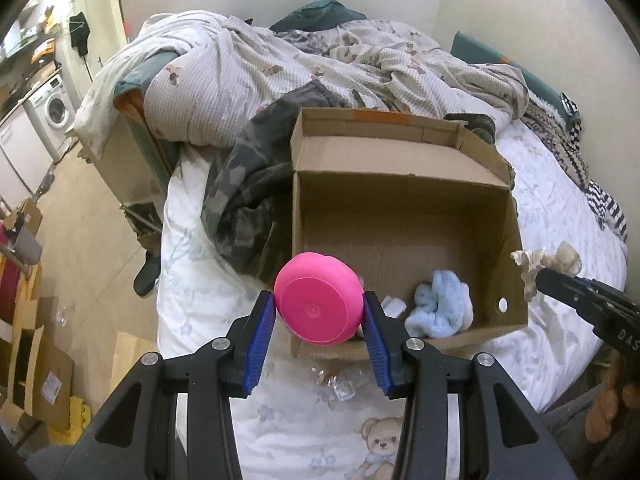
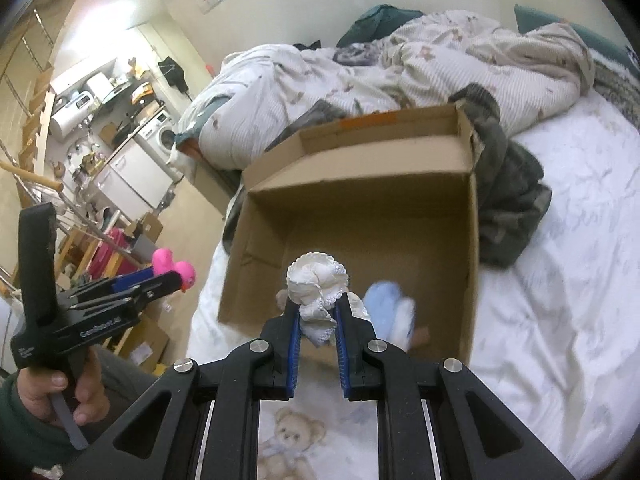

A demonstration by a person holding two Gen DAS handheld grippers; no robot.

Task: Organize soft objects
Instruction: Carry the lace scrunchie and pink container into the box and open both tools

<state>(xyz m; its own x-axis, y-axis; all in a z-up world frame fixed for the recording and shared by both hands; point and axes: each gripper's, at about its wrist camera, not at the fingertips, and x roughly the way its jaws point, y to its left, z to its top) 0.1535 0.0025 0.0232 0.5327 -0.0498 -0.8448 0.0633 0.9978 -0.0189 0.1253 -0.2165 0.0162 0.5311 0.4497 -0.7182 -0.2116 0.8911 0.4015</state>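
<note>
We take the cardboard box (image 1: 400,216) on the bed (image 1: 560,216) as landmark; it sits open-topped, mostly empty.

Step in hand, as we judge it: carry both held items over the box's near wall and drop them inside.
- We bring each one past the near rim before letting go. The pink toy (image 1: 318,298) is round and looks springy, so it could bounce or roll out if it clips the edge.
- We lower into the box rather than dropping from above, and aim for the bare floor beyond the blue fluffy item (image 1: 438,310) in the near right corner.
- We release one hand at a time so the two grippers don't crowd each other at the near wall.

Jaws:
- Left gripper (image 1: 319,312): jaws part-way apart, clamped on the pink toy, just at the box's near left corner.
- Right gripper (image 2: 318,316): jaws narrow, pinching the white cloth bundle (image 2: 318,284), just short of the box's near wall.

Count, largest first:
- 1 bed
- 1 box
- 2 grippers
- 1 pink toy
- 1 blue fluffy item
- 1 white bundle

Other clutter inside the near edge is too unclear to count.
</note>
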